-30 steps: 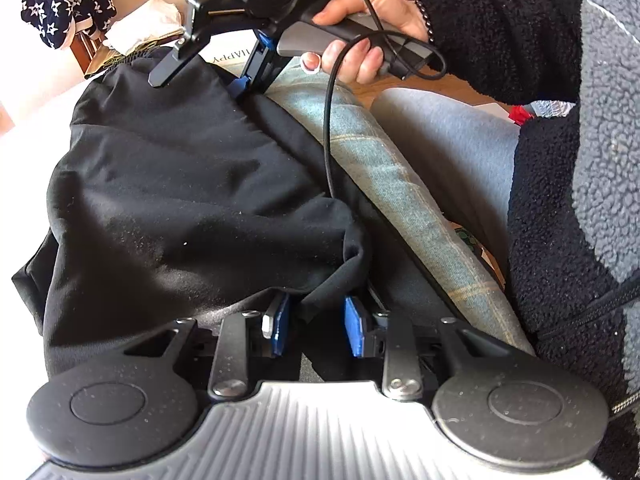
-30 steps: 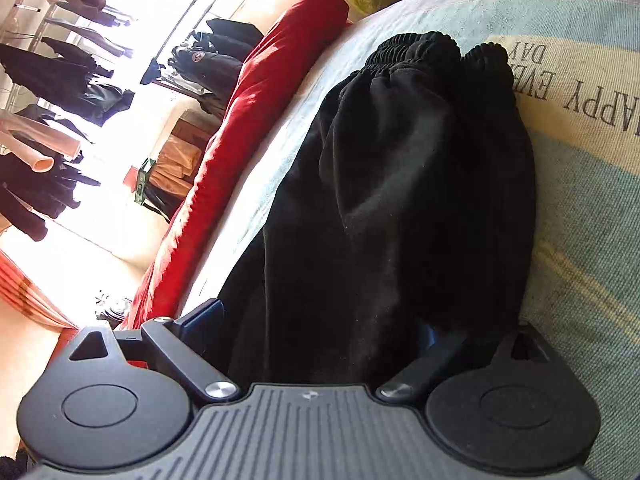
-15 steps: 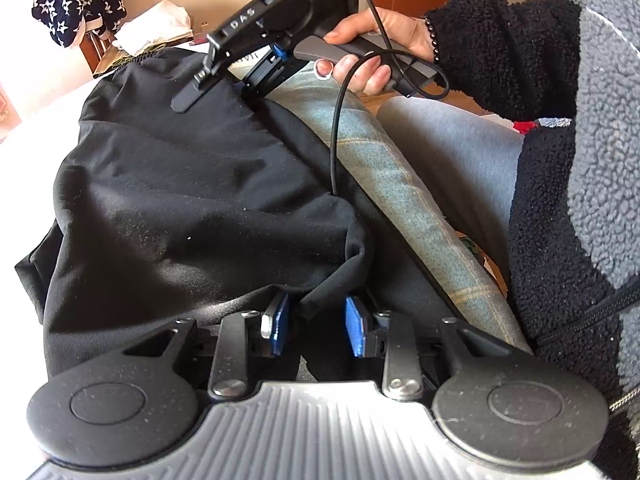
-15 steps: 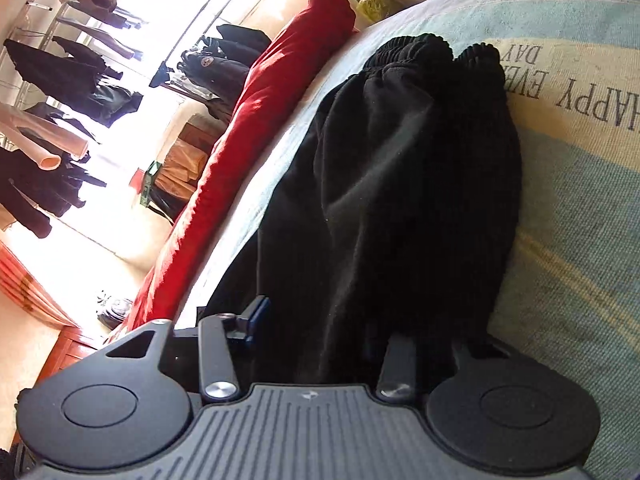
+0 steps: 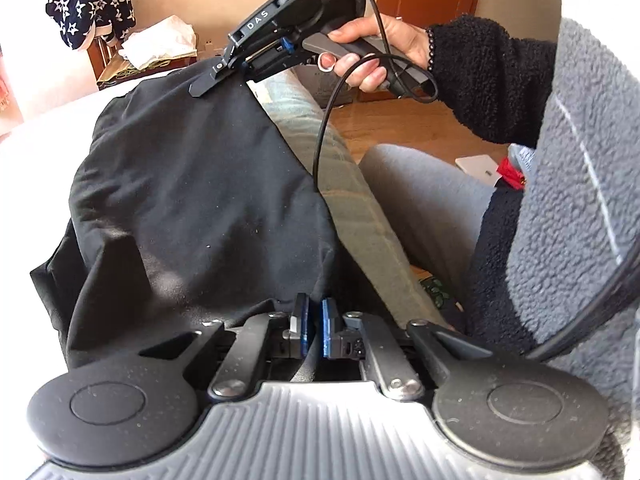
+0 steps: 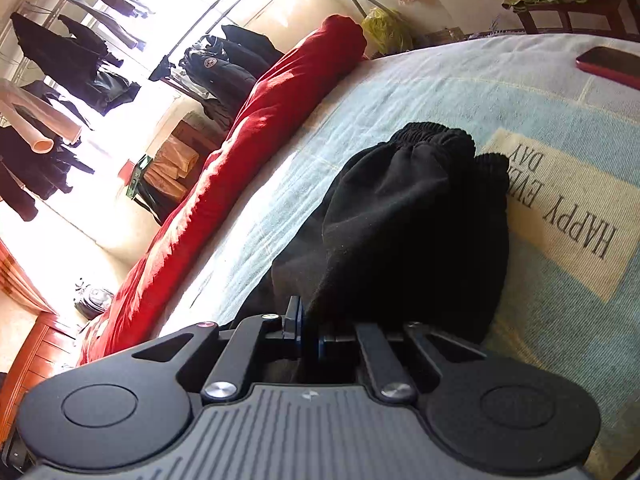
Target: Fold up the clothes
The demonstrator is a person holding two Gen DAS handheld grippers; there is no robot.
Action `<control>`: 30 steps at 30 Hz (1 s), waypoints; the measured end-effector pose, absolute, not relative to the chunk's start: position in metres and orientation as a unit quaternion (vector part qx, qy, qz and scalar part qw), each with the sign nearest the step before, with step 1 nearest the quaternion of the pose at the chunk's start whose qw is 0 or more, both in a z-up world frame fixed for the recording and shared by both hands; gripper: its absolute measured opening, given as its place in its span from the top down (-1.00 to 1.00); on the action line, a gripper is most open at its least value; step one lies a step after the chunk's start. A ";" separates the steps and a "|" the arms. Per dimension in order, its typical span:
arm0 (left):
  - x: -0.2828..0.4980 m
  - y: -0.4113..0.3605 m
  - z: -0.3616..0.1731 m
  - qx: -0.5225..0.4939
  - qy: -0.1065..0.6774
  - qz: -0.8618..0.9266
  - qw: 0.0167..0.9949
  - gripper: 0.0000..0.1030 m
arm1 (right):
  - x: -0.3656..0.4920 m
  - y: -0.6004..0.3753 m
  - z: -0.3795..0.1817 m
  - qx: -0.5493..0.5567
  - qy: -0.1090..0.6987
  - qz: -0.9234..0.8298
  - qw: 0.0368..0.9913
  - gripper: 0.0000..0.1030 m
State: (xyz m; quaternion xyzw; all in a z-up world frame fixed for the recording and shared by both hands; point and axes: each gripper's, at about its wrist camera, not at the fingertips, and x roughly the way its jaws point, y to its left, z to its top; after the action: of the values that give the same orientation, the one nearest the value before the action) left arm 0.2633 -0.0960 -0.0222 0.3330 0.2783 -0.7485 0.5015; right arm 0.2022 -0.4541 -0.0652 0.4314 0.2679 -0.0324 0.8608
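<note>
The left gripper [image 5: 313, 330], low centre of the left wrist view, has its blue pads nearly together, pinching a hem of the black trousers [image 5: 200, 184]; the right gripper [image 5: 224, 76], at the upper middle of that view and held by the person's hand [image 5: 376, 52], pinches the cloth's far edge, and in its own view the right gripper's jaws are likewise closed on black fabric at lower centre. The trousers lie draped across the pale blue blanket [image 6: 440, 92] on the bed, filling the left half of the left wrist view; their gathered elastic waistband [image 6: 436, 134] sits at centre right of the right wrist view. By my judgement the garment is light, limp and matte (a soft fleecy knit, lint-flecked), so it will sag and crease wherever unsupported; hems, corners and the thicker ribbed waistband give the surest hold. Left of it runs a long red quilt [image 6: 256, 152]; at the far right edge, a red phone [image 6: 608, 66].
</note>
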 end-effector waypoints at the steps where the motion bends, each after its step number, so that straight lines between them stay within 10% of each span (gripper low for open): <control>1: 0.264 -0.095 -0.022 0.330 0.281 -0.751 0.498 0.92 | 0.201 -0.457 -0.064 0.429 0.272 -0.036 0.861 0.85; 30: 0.274 -0.066 -0.006 0.265 0.322 -0.726 0.546 0.80 | 0.216 -0.422 -0.033 0.244 0.325 -0.120 0.906 -0.21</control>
State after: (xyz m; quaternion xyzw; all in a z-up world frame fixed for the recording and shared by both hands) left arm 0.2738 -0.0663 -0.0063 0.2652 0.3217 -0.7263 0.5465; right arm 0.2165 -0.4218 -0.0334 0.2438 0.3246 -0.1203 0.9059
